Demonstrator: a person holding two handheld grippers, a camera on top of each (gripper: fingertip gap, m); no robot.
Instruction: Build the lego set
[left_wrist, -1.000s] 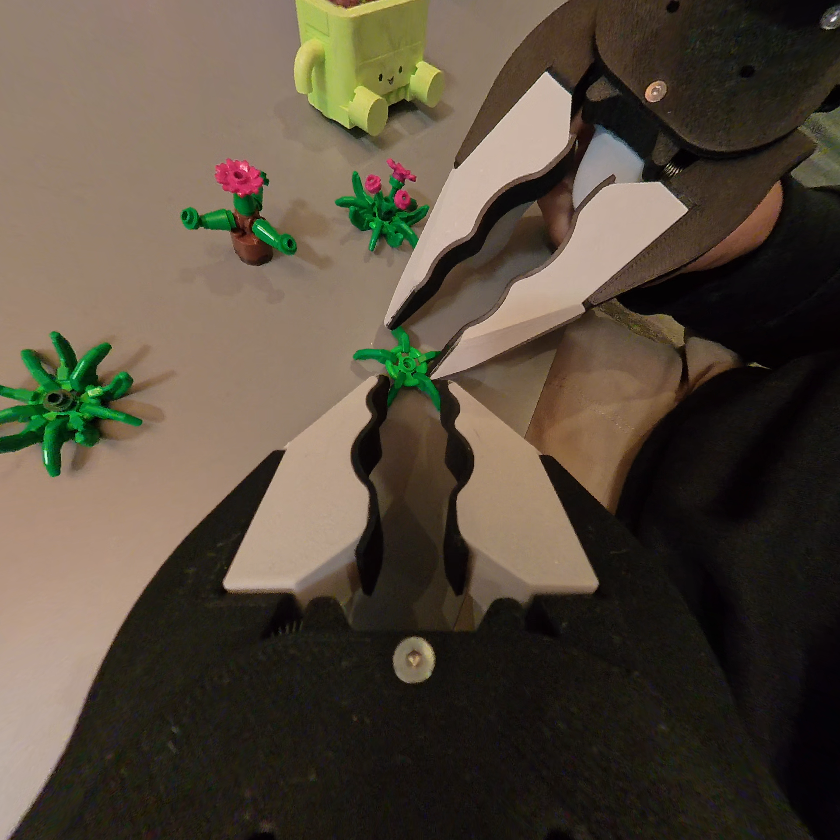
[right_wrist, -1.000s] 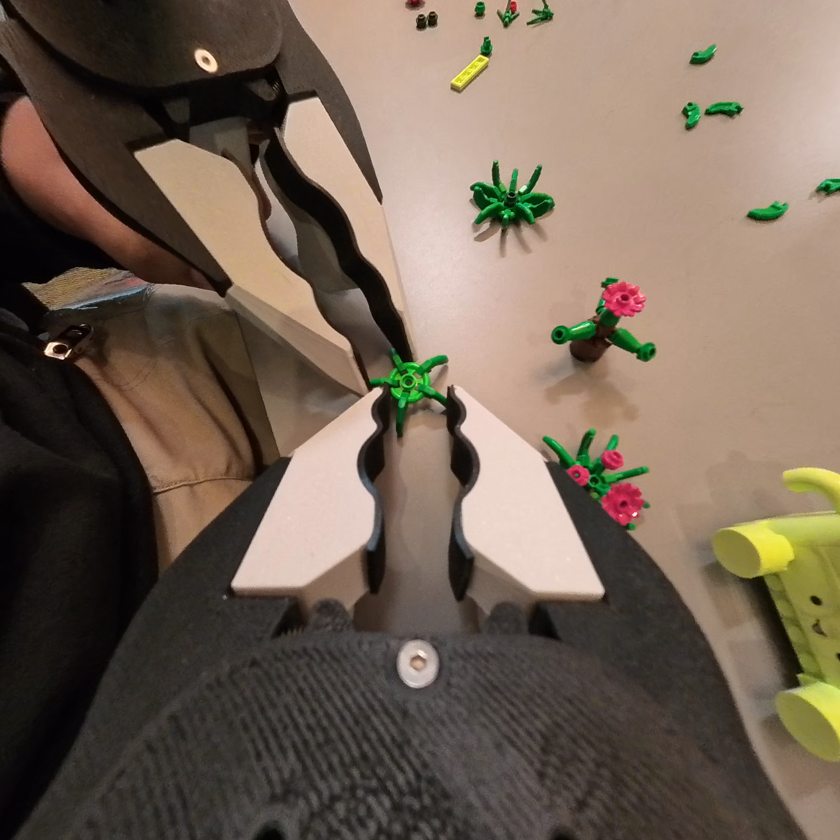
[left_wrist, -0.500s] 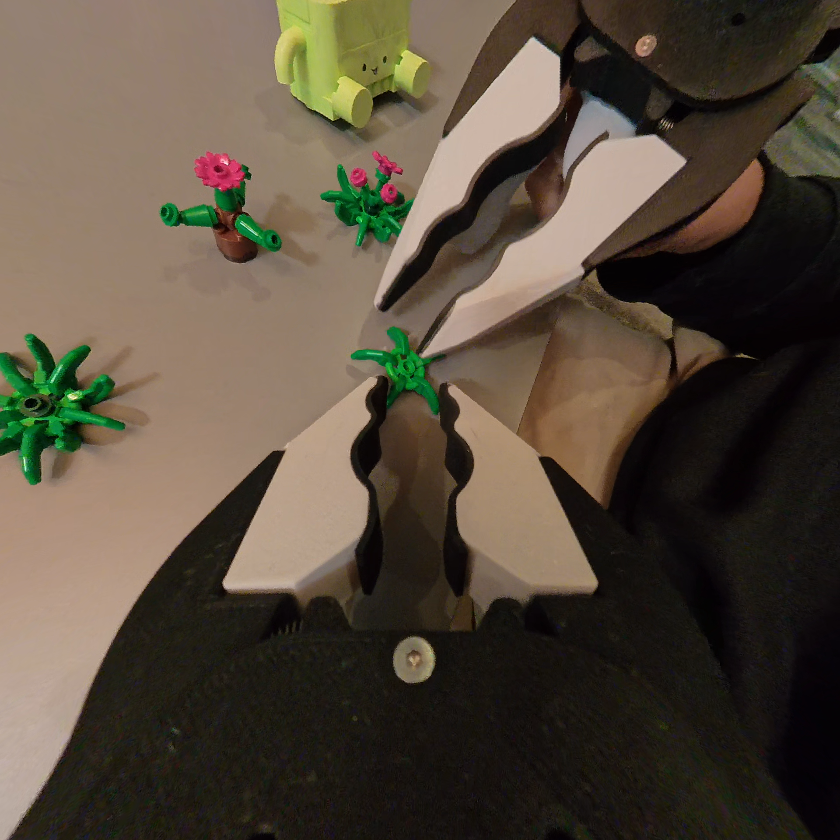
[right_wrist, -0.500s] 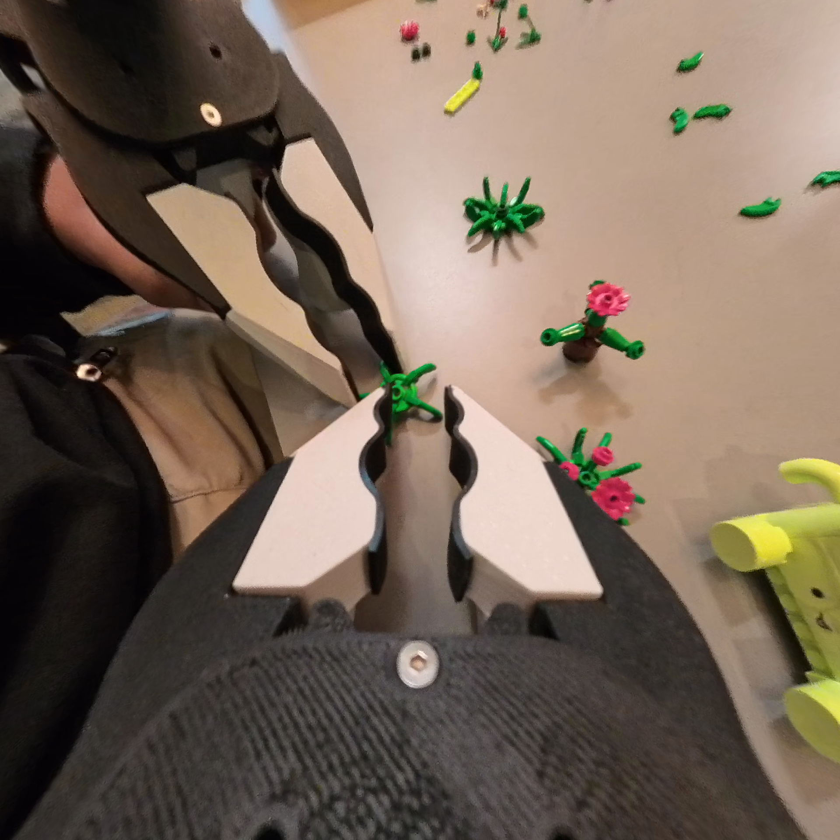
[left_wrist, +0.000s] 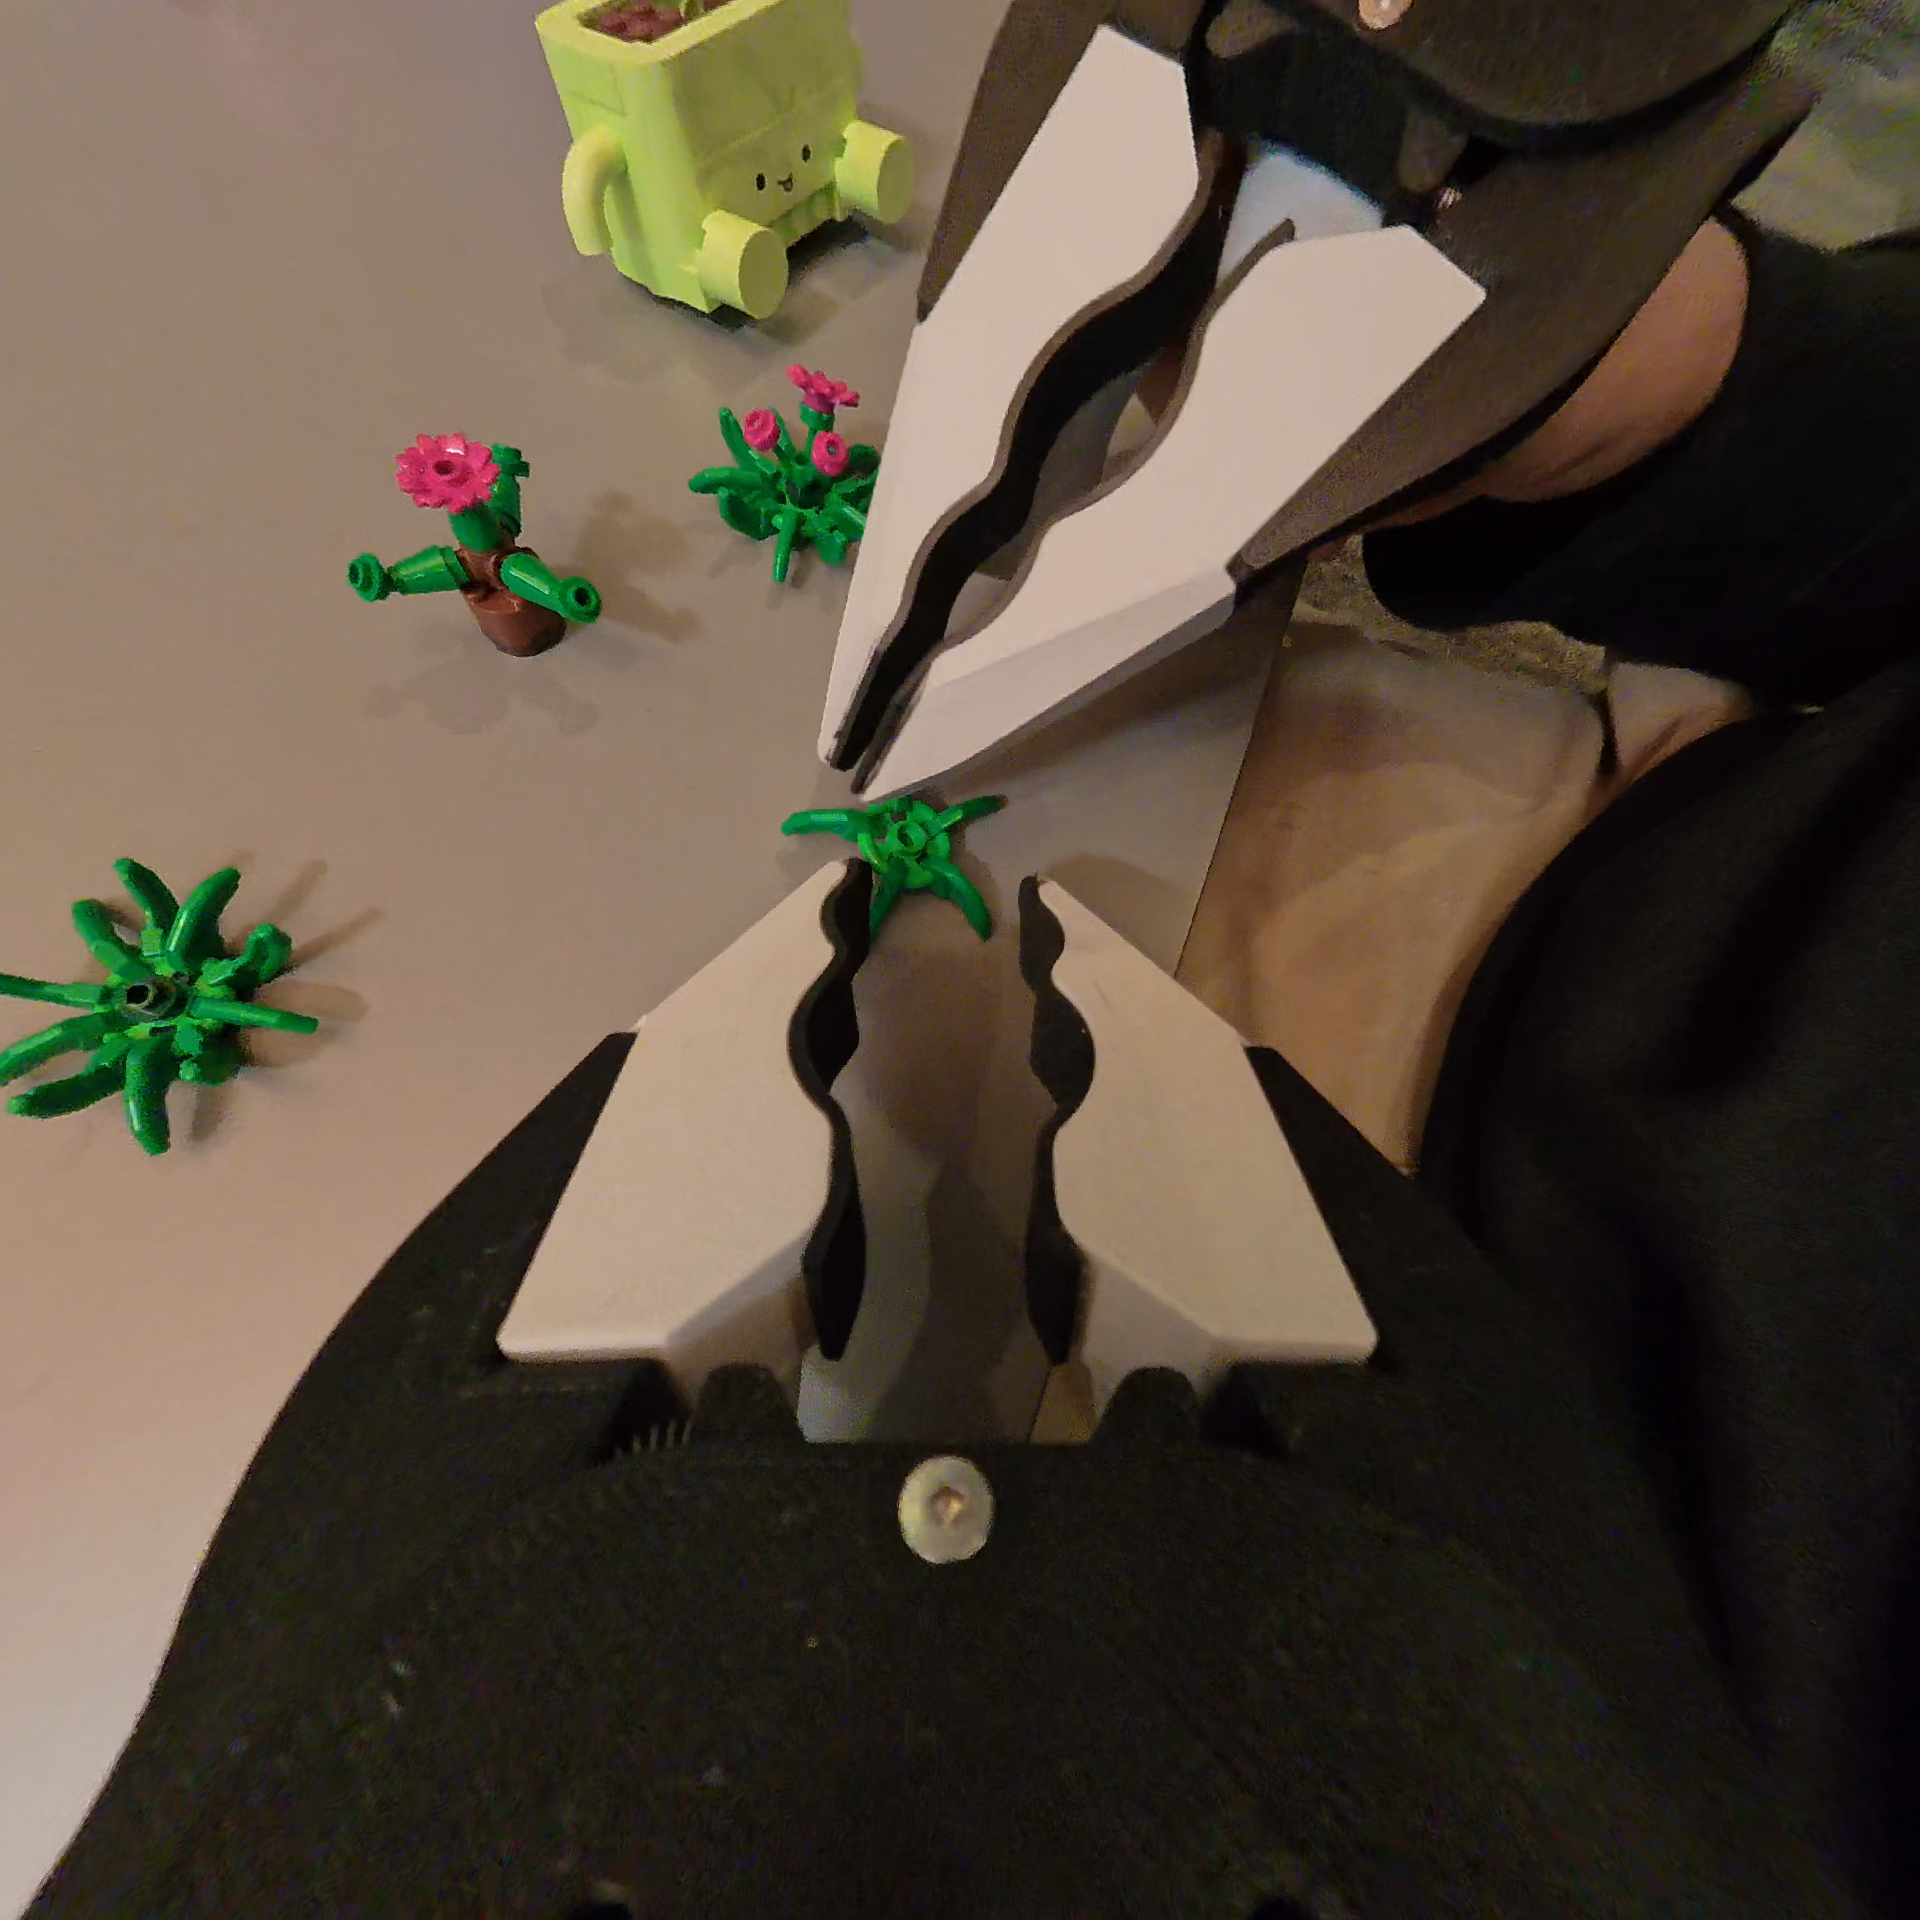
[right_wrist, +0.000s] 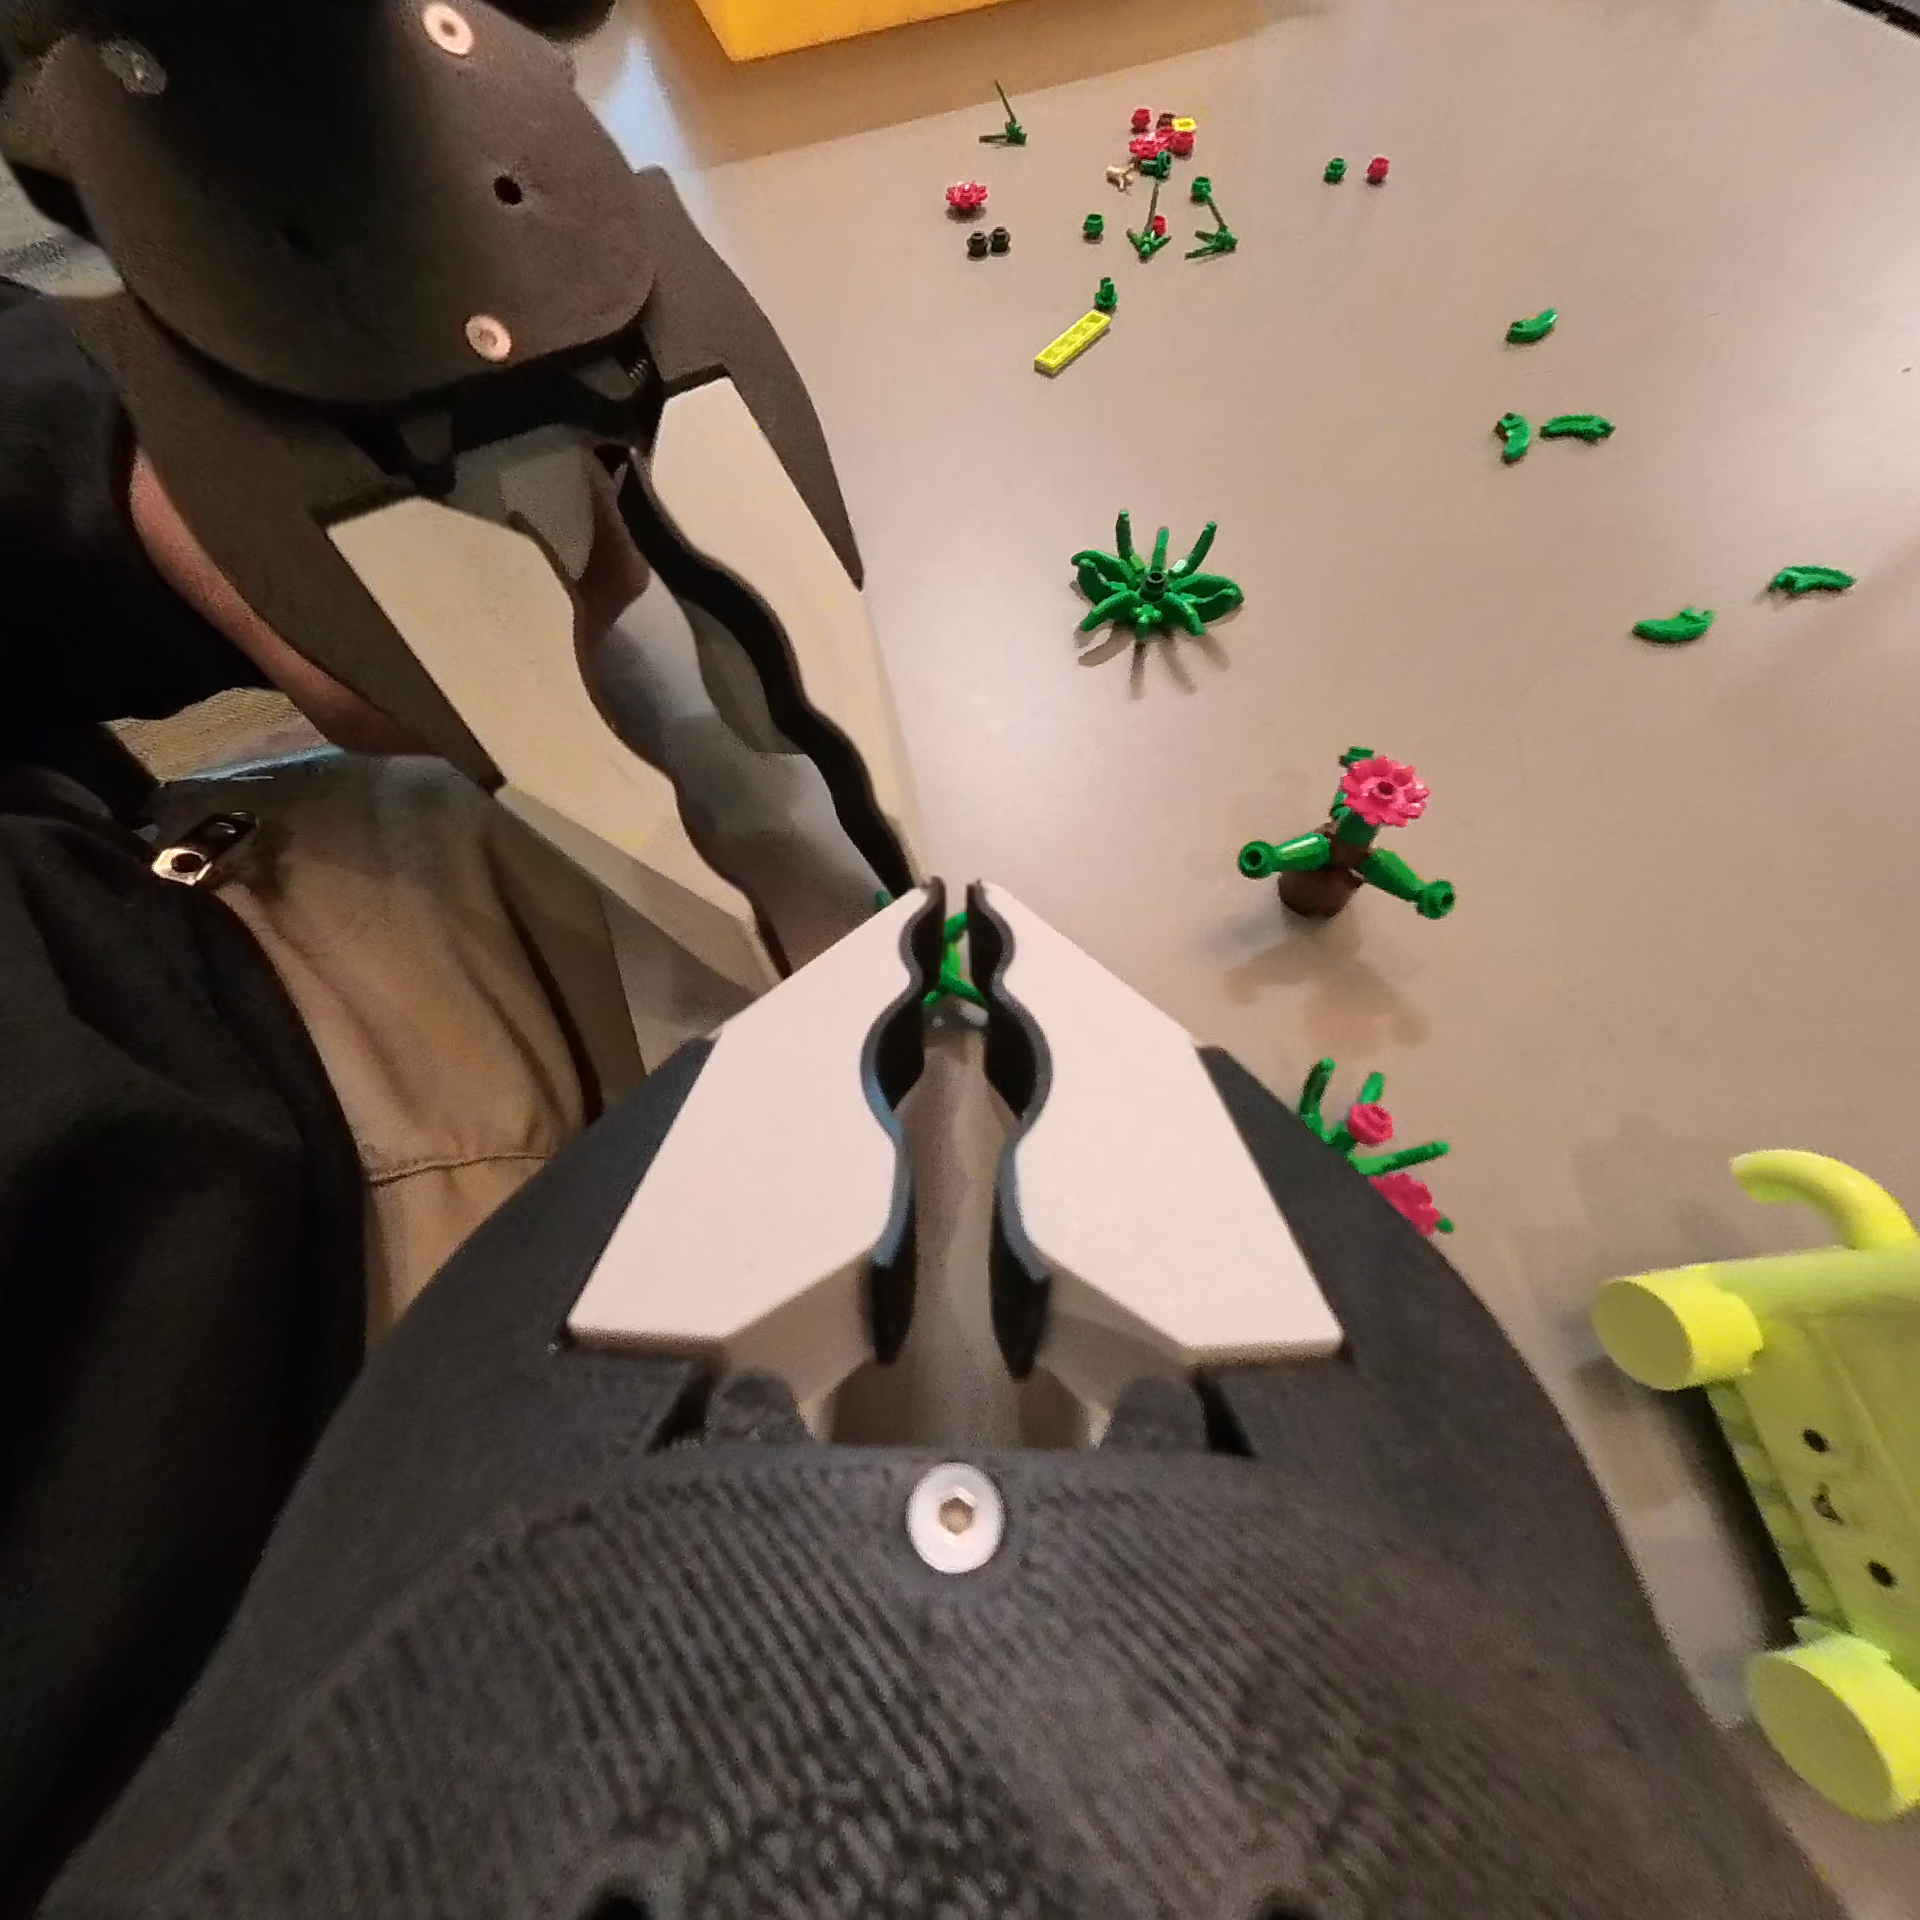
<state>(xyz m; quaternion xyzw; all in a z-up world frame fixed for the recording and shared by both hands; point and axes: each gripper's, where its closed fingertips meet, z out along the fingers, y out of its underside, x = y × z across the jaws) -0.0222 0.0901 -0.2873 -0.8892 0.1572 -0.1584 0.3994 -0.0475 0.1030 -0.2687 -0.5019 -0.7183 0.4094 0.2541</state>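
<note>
Grey surface (left_wrist: 260, 727): broad and matte, carrying every loose item; its near edge runs just behind the two tools, with a person's tan trousers (left_wrist: 1382, 935) and dark sleeve (left_wrist: 1714, 1143) beyond it. Left hand-held gripper (left_wrist: 940, 883): black body, pale wavy fingers, jaws apart with a clear gap between the tips. Right hand-held gripper (right_wrist: 954, 885): same build, jaws nearly together, only a thin slit at the tips; whether they pinch anything cannot be told. In the left wrist view it comes in from the upper right and its tips hang just above the small green leaf piece (left_wrist: 902, 847). Lime-green pot with feet (left_wrist: 717, 156): upright at the far side of the surface, brown filling at its top; in the right wrist view it sits at the lower right edge. Large leafy rosette (left_wrist: 145, 1003): flat on the surface, well apart to the left. Brown stump with green arms and a pink flower (left_wrist: 478, 561): upright, between the rosette and the pot. Leaf cluster with three pink blooms (left_wrist: 795, 468): just beside the right tool's fingers, partly hidden behind them. Small green leaf piece: the task's item, on the surface near its edge, at the left tool's tips, touching its left finger; the right wrist view shows only a sliver between the fingers. Yellow flat plate (right_wrist: 1073, 341), scattered curved leaves (right_wrist: 1673, 625) and tiny red and green bits (right_wrist: 1153, 156): far side, well apart.
</note>
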